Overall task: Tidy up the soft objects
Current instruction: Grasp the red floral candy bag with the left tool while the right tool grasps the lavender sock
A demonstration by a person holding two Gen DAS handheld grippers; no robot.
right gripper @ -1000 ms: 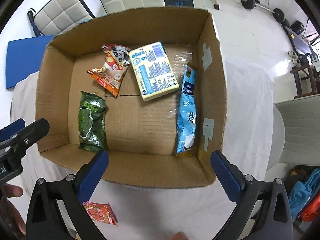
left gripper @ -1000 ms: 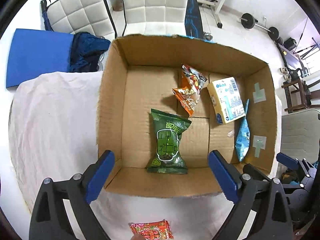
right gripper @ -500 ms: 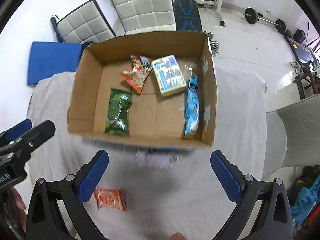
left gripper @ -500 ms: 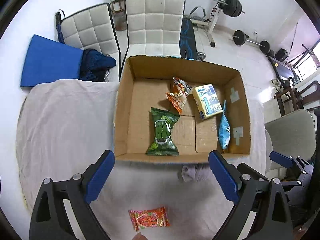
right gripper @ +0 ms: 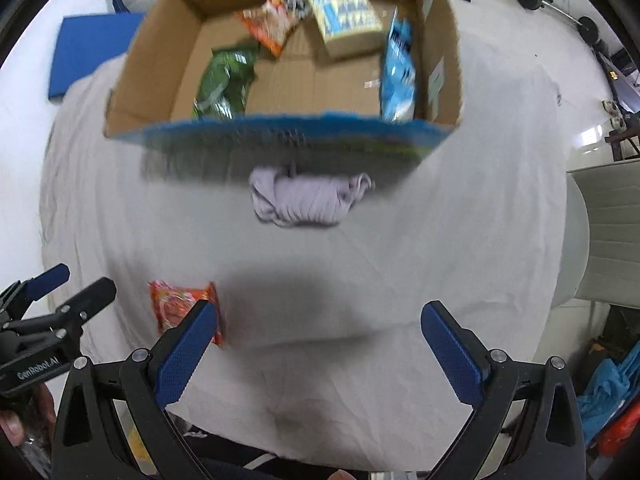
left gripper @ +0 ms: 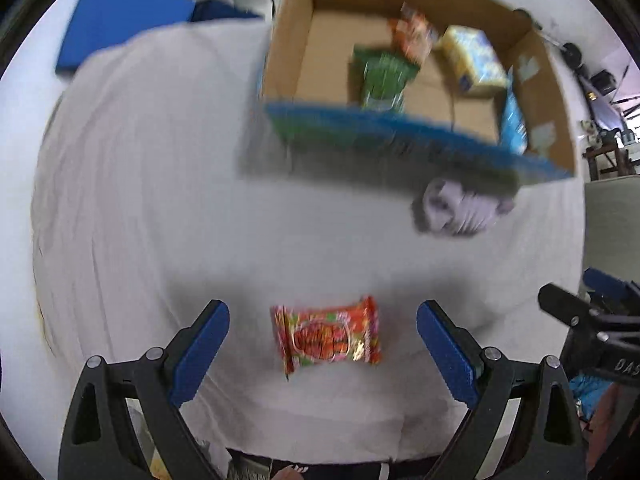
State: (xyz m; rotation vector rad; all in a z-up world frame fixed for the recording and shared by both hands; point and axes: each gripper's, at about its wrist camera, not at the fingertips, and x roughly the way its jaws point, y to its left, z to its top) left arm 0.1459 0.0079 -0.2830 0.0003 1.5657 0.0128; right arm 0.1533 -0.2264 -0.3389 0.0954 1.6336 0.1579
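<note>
Cloth [right gripper: 304, 200] before box [right gripper: 280, 136]; packet [left gripper: 326, 336] nearer.

I see matt white cloth [right gripper: 460, 240] w/ fine creases over the whole work surface. Box [right gripper: 156, 60], upper centre of frame: plain brown corrugated cardboard inside, matt; front face printed blue. Red-orange packet [left gripper: 326, 336], lower centre of left view: glossy plastic film, crinkled. Lilac bundle [right gripper: 304, 200] below box: soft ribbed fabric. Right gripper [right gripper: 320, 352] pads [right gripper: 452, 356]: blue, textured rubber-like; arms matt black plastic w/ metal screws. Left gripper [left gripper: 324, 352]: same finish.
</note>
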